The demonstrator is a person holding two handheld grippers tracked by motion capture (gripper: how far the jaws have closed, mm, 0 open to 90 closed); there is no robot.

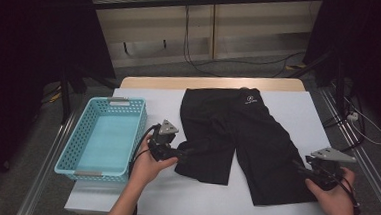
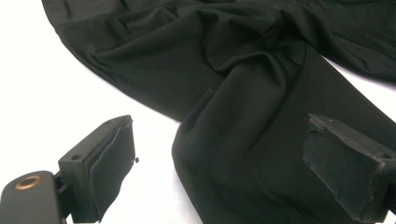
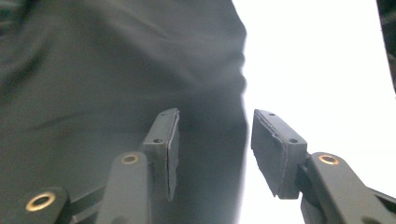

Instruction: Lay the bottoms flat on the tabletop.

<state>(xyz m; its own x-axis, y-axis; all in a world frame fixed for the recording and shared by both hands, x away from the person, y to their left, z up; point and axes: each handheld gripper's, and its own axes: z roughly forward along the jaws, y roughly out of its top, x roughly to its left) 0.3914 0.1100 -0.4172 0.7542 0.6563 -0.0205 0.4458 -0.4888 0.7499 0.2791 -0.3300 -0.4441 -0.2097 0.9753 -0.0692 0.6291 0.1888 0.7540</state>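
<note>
The table (image 1: pixel 299 101), covered in white, carries every item and extends beyond both grippers. The black shorts (image 1: pixel 237 135) lie flat on it between the two grippers, waistband at the far edge and both legs pointing toward the person. The light blue basket (image 1: pixel 78 143) stands on the outer side of the left gripper, just beside it and apart from the shorts. The left gripper (image 1: pixel 183 154) sits at the hem of the nearer leg; in the left gripper view its jaws stand wide apart, one over bare table and the other over the cloth, with the leg (image 2: pixel 261 154) between them and no pad pressing on it. The right gripper (image 1: pixel 300 167) rests at the outer edge of the other leg; its jaws stand partly apart, straddling the cloth edge (image 3: pixel 219 84) without clamping it.
</note>
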